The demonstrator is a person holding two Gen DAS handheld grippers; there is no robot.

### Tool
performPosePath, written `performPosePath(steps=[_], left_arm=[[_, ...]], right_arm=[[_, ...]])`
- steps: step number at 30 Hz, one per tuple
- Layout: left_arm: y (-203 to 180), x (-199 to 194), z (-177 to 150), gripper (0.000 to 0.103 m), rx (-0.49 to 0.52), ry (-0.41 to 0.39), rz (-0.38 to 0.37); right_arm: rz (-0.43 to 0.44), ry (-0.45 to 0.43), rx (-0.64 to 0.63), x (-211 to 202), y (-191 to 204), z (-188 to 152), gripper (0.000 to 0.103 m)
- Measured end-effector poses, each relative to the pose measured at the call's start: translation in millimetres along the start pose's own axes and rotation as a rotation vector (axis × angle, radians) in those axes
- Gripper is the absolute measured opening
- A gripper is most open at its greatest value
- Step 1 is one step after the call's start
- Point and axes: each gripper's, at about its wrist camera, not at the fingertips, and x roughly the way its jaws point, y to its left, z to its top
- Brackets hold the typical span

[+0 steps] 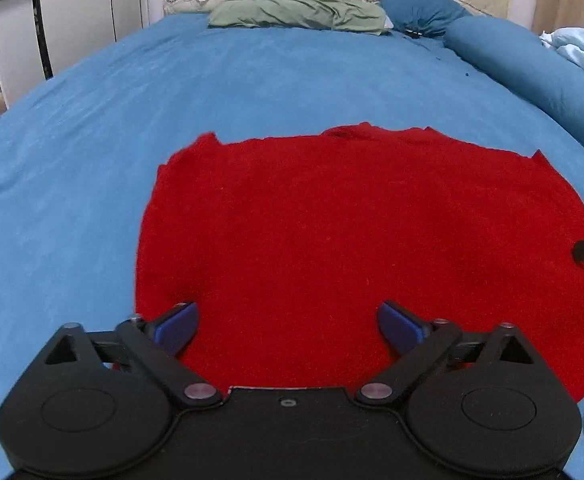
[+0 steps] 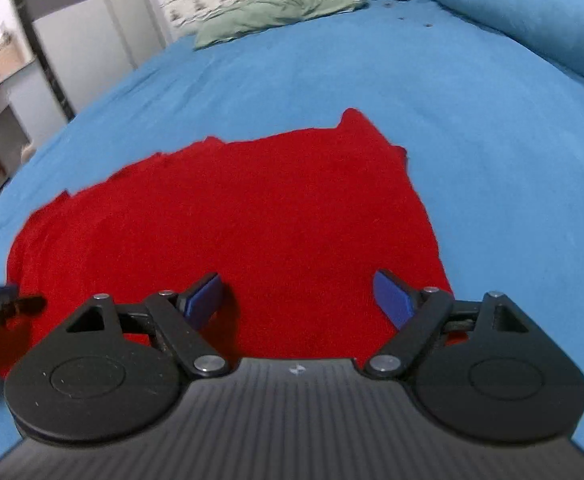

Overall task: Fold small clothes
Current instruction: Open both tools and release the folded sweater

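Blue bedsheet [image 1: 251, 80] carries a red garment [image 1: 352, 220] spread flat — no fold visible yet. Left gripper [image 1: 287, 326] and right gripper [image 2: 298, 296] hover wide-jawed, empty — all folding remains.

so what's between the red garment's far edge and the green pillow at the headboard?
Only bare blue bedsheet. In the left wrist view nothing lies between the red garment and the green pillow; the right wrist view shows the same.
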Motion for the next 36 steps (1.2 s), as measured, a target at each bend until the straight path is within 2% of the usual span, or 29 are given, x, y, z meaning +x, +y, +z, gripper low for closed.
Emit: performPosePath(steps=[4, 9, 13, 15, 17, 19, 23, 24, 28, 30, 34, 35, 36], left_arm=[[-20.0, 1.2, 9.9, 0.103, 0.023, 0.067, 0.078], [-15.9, -18.4, 12.3, 0.103, 0.048, 0.139, 0.077], [-32.0, -58.0, 14.4, 0.103, 0.112, 0.063, 0.118], [-45.9, -79.2, 18.2, 0.103, 0.137, 0.005, 0.088], [-60.8, -93.5, 21.5, 0.103, 0.163, -0.039, 0.026], [-78.3, -99.7, 24.5, 0.103, 0.188, -0.057, -0.024], [-107.9, -89.5, 26.0, 0.103, 0.183, -0.076, 0.041], [-111.9, -83.6, 26.7, 0.103, 0.162, -0.069, 0.035], [-114.5, -54.7, 31.7, 0.103, 0.068, 0.025, -0.001], [-114.1, -42.5, 30.5, 0.103, 0.052, 0.062, -0.002], [-107.8, -10.5, 23.1, 0.103, 0.024, 0.159, 0.030], [-104.9, -6.1, 21.1, 0.103, 0.008, 0.164, 0.024], [-102.7, -4.5, 19.7, 0.103, -0.007, 0.153, 0.022]], right_arm=[[-0.057, 0.036, -0.011, 0.6, 17.7, 9.3, 0.099], [-0.002, -0.026, 0.029, -44.4, 3.2, 25.9, 0.099], [-0.050, -0.074, -0.072, -102.7, -14.7, 28.0, 0.100], [-0.068, -0.073, -0.102, -123.3, -25.2, 25.0, 0.101], [-0.069, -0.055, -0.096, -134.1, -37.4, 19.0, 0.101], [-0.069, -0.031, -0.082, -135.5, -45.4, 12.6, 0.101], [-0.076, 0.000, -0.024, -120.5, -54.2, -5.1, 0.100], [-0.073, 0.004, -0.007, -113.3, -54.4, -9.2, 0.099], [-0.090, 0.013, 0.020, -82.3, -48.9, -23.5, 0.097], [-0.117, 0.007, 0.013, -68.3, -45.3, -29.3, 0.087], [-0.186, -0.030, -0.017, -52.2, -34.3, -45.2, 0.085], [-0.194, -0.044, -0.032, -51.7, -29.9, -49.4, 0.082], [-0.193, -0.052, -0.045, -51.0, -26.3, -52.5, 0.074]])
